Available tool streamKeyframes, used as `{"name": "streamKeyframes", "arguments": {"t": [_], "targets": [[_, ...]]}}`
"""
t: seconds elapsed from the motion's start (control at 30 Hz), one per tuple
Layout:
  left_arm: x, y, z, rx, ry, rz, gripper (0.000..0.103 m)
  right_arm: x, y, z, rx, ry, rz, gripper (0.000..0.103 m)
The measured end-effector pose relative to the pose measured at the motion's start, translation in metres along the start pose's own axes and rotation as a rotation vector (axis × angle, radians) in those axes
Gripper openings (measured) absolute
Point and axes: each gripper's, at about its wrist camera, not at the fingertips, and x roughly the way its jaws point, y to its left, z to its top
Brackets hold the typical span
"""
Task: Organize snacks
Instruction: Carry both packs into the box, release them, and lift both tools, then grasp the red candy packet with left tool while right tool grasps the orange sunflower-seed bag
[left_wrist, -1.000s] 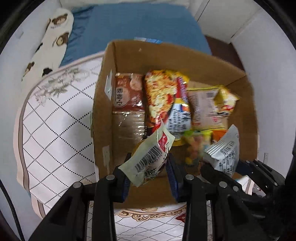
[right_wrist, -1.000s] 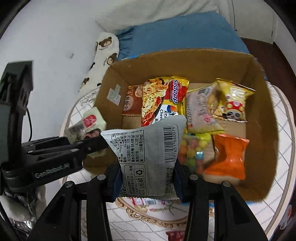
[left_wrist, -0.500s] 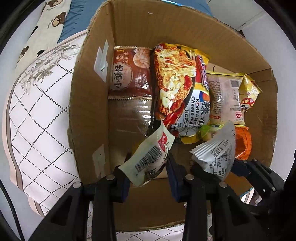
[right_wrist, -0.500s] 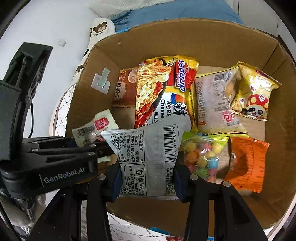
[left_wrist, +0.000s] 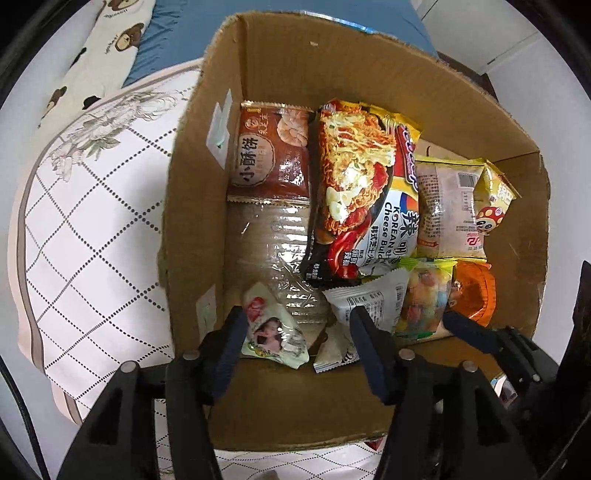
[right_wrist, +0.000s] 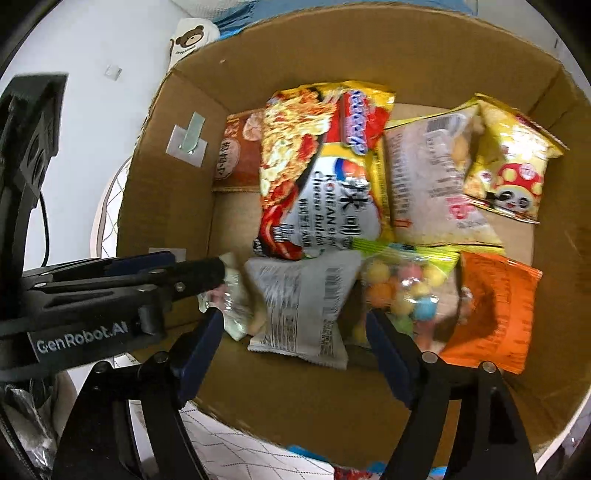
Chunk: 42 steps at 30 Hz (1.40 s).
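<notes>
Both grippers, left gripper and right gripper, have just been opening, jaws apart, their small packets and loose in the nearly full box, little visibly left.

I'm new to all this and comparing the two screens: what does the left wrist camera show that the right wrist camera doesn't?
Only the left view: the white diamond-quilted bedspread beside the cardboard box, and the small pale-green packet's portrait face.
Only the right view: the left gripper from the side, with white lettering.
Both: the box, red-yellow noodle packet, grey barcode packet, orange packet.
</notes>
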Motion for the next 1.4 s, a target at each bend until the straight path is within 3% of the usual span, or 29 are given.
{"name": "streamKeyframes", "arguments": {"t": [0.23, 0.3, 0.47, 0.53, 0.73, 1.03, 1.4], "targets": [[-0.023, -0.002, -0.027, -0.006, -0.12, 0.02, 0.059, -0.03, -0.025, -0.015, 0.039, -0.049, -0.099, 0.082], [-0.029, -0.005, -0.034, -0.004, -0.155, 0.025, 0.059, -0.038, -0.029, -0.019, 0.046, -0.072, -0.12, 0.089], [-0.048, -0.017, -0.052, 0.03, -0.261, 0.044, 0.06, -0.065, -0.032, -0.034, 0.046, -0.137, -0.171, 0.094], [-0.056, -0.022, -0.06, 0.036, -0.313, 0.054, 0.083, -0.077, -0.032, -0.041, 0.039, -0.169, -0.193, 0.094], [-0.083, -0.029, -0.084, 0.04, -0.441, 0.082, 0.095, -0.104, -0.019, -0.056, 0.004, -0.279, -0.27, 0.097], [-0.114, -0.039, -0.127, 0.068, -0.575, 0.083, 0.095, -0.158, 0.004, -0.095, -0.045, -0.428, -0.316, 0.097], [-0.144, -0.048, -0.179, 0.068, -0.676, 0.06, 0.095, -0.201, 0.019, -0.146, -0.055, -0.544, -0.324, 0.098]]}}
